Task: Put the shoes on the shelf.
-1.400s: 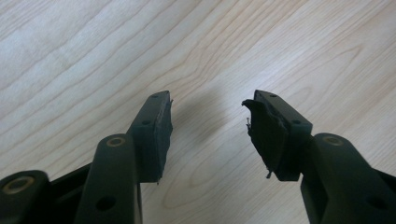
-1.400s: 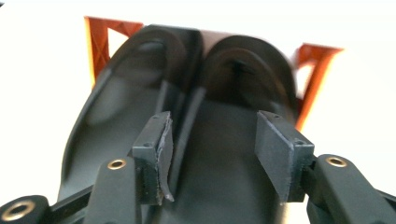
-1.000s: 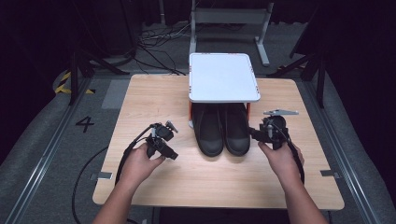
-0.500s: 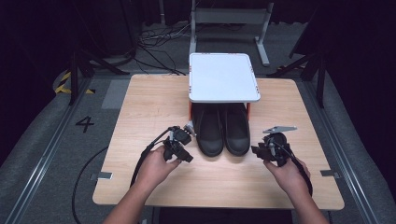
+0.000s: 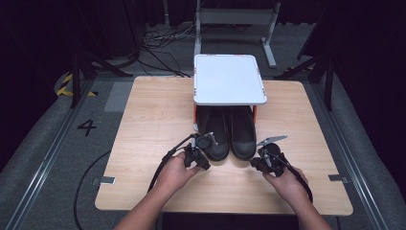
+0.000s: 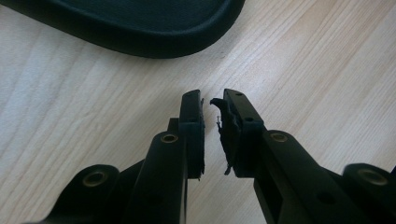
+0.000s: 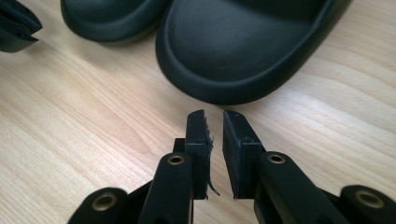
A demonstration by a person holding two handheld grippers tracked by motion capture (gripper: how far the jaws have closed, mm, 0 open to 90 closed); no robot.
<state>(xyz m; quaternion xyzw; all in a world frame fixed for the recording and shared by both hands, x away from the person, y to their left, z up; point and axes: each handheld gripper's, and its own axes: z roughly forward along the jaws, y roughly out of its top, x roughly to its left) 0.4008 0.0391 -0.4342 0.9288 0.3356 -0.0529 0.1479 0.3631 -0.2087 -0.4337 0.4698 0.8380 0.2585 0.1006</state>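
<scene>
High view: both hands rest near the front half of the wooden surface, each holding a gripper just short of a pair of black boots. Compared with a second ago, the left gripper has moved inward toward the toe of the left boot, and the right gripper has dropped lower beside the toe of the right boot. The fingers of both grippers have just been closing — each pair now stands nearly shut, with a narrow gap and nothing between them.

In the left gripper view, the fingers hover over bare wood, with the boot's rounded edge ahead and apart from them. In the right gripper view, the fingers point at the right boot's toe cap, near but not touching it; the second toe lies at upper left.

Judgement: closing on empty air suggests a preparatory setting rather than a grasp — possibly for pushing or nudging the boots, which are not yet contacted.

The boots are smooth, matte black, with rounded toes and thick soles. They stand side by side, toes toward the person, with their rear parts tucked under a white raised platform at the centre of the surface.
</scene>
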